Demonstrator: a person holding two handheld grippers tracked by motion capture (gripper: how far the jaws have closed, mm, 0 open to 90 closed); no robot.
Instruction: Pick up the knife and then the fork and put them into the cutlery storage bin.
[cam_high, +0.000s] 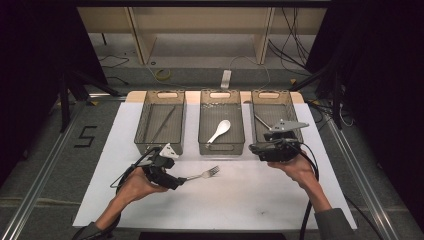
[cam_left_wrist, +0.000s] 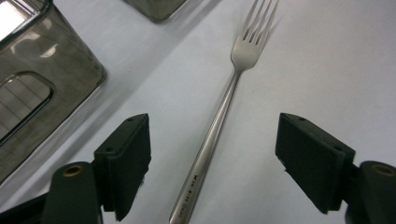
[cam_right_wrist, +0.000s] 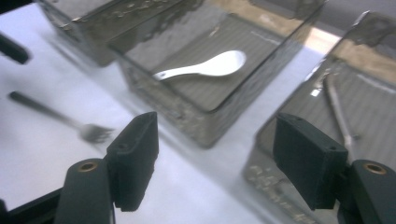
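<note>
Left gripper (cam_high: 181, 180): jaws apart, straddling the handle of the fork (cam_left_wrist: 223, 105) without pressing it; nothing clamped. Fork lies flat on the white mat (cam_high: 240, 195), tines toward the middle tray (cam_high: 221, 121), handle end between the jaws, roughly midway between the mat's near edge and the trays.

Right gripper (cam_high: 255, 148): jaws apart, empty, at the near edge of the right tray (cam_high: 275, 117), which holds a thin metal utensil (cam_right_wrist: 338, 116).

Middle tray: white spoon (cam_high: 220, 131). Left tray (cam_high: 161, 122): a thin dark stick-like item, kind unclear.

Handling note: the step looks like a fork pickup. Centre the handle between the pads, lower until the pads nearly meet the mat, close squarely, lift level so the tines do not swing.
</note>
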